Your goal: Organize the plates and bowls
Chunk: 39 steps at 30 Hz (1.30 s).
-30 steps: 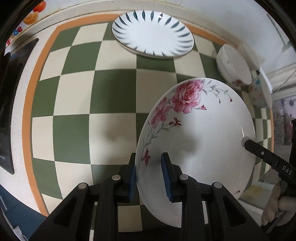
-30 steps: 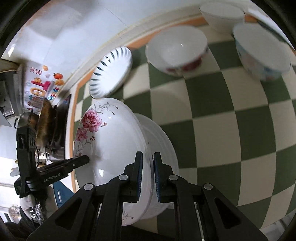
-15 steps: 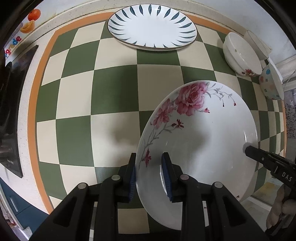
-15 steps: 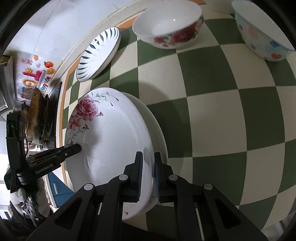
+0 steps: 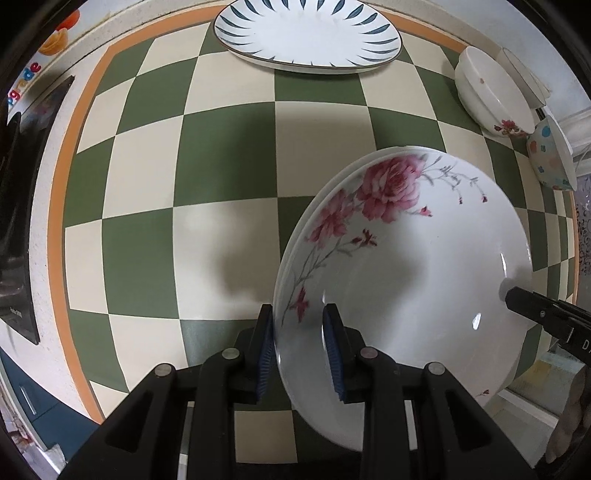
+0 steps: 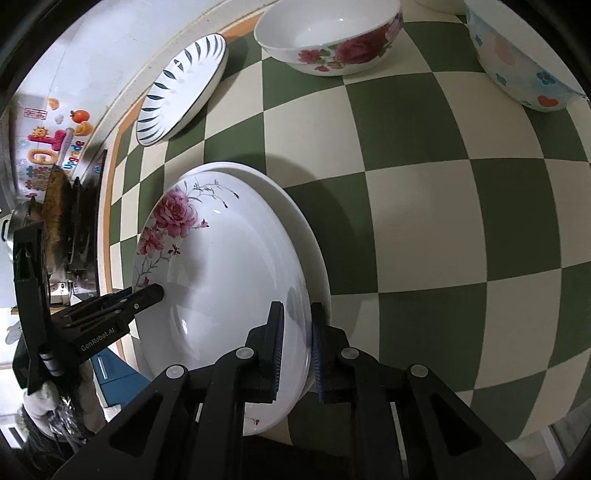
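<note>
A rose-patterned plate (image 5: 424, 266) sat over a plain white plate (image 6: 306, 236) near the front of the worktop (image 5: 221, 177), which was covered in a green and cream checked mat. The white plate's rim peeked out past the far edge of the top plate. Whether the top plate had fully settled onto it, I could not tell.

The left hand-held gripper (image 5: 299, 350) pointed almost straight down and straddled the rose plate's near-left rim, one blue pad outside the rim and one inside. It was narrowly set and looked to be pinching that rim. The right hand-held gripper (image 6: 295, 350) straddled the opposite rim of the same plate. Its jaws were opening, and a thin gap showed between the pads and the plate edge.

Further back, close to the wall, lay a white plate with dark blue leaf strokes (image 5: 306, 33). Off to the right stood a white bowl with red roses (image 6: 328, 33) and, beside it, a pale bowl with coloured flowers and hearts (image 6: 517, 59). The rim of a third bowl (image 5: 524, 77) showed behind them. A dark stove (image 6: 70, 229) stood past the left end of the worktop, with bright stickers (image 6: 48, 144) on the wall above it.
</note>
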Tool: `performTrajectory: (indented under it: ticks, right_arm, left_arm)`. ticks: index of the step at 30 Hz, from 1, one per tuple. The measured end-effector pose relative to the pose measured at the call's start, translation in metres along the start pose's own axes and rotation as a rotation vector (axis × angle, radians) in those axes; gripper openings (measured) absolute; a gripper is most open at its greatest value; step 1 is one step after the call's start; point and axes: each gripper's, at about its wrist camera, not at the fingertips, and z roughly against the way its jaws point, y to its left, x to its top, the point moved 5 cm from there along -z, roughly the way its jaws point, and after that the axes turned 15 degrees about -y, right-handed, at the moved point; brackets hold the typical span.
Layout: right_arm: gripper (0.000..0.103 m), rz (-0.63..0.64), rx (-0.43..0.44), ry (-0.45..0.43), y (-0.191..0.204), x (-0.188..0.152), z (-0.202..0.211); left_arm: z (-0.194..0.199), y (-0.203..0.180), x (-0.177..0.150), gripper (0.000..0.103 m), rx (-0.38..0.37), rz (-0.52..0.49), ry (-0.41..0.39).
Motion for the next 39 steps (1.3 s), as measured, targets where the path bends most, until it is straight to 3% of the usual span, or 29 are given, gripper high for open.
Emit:
performTrajectory:
  ticks: [10, 14, 19, 21, 25, 31, 39]
  right_arm:
    - [0.018, -0.006, -0.031, 0.05, 0.004, 0.0, -0.001]
    - [0.019, 0.002, -0.055, 0.033, -0.002, 0.003, 0.008]
    - [0.019, -0.048, 0.001, -0.006, 0.0, 0.021, 0.031]
    - [0.022, -0.06, 0.039, -0.032, 0.011, 0.036, 0.041]
    - [0.044, -0.06, 0.137, -0.098, 0.041, 0.078, 0.052]
    - [0.044, -0.031, 0.111, -0.166, 0.077, 0.161, 0.019]
    - [0.044, -0.01, 0.024, -0.109, 0.093, 0.244, -0.067]
  left_arm:
    - [0.008, 0.024, 0.005, 0.024, -0.015, 0.033, -0.001]
    - [0.024, 0.032, 0.016, 0.024, -0.003, 0.05, -0.043]
    - [0.059, 0.041, 0.046, 0.025, -0.01, 0.073, -0.138]
    - [0.068, 0.044, 0.061, 0.025, -0.03, 0.091, -0.167]
    - [0.075, 0.059, 0.109, 0.027, -0.03, 0.139, -0.22]
    - [0.036, 0.094, 0.178, 0.027, -0.023, 0.208, -0.188]
    - [-0.034, 0.109, 0.222, 0.027, -0.06, 0.226, -0.085]
